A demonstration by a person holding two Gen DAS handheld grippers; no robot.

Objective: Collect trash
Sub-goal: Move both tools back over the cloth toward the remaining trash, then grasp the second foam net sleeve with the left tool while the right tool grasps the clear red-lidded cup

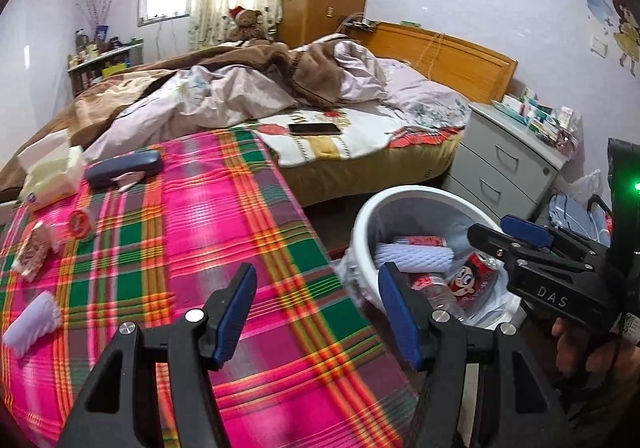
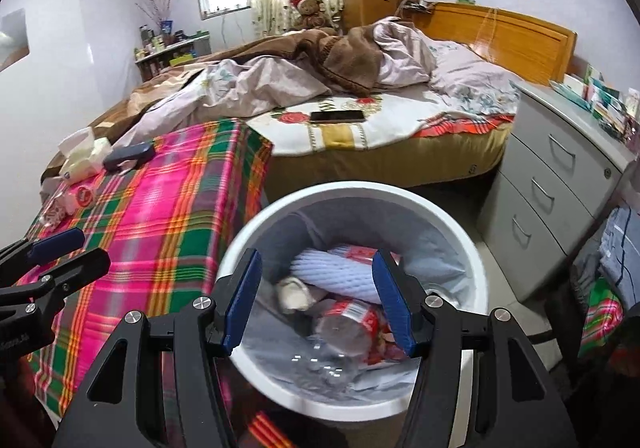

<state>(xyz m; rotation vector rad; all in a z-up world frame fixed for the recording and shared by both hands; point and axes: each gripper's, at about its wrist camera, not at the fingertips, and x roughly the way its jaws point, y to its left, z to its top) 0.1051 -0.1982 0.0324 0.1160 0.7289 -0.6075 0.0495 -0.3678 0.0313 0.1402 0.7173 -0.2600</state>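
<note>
right claw [image 2: 318, 302] released, empty over bin [image 2: 478, 248], likely to drop trash inside. left claw [image 1: 318, 308] released above desk [image 1: 200, 216], prob lining up for foam sleeve [image 1: 32, 324].

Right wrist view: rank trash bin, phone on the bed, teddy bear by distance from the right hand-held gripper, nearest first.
1. Trash bin: directly below the open right hand-held gripper, beside the plaid table.
2. Phone: farther ahead, lying flat on the bed's near edge.
3. Teddy bear: farthest, at the bed's far side by the curtain.
</note>
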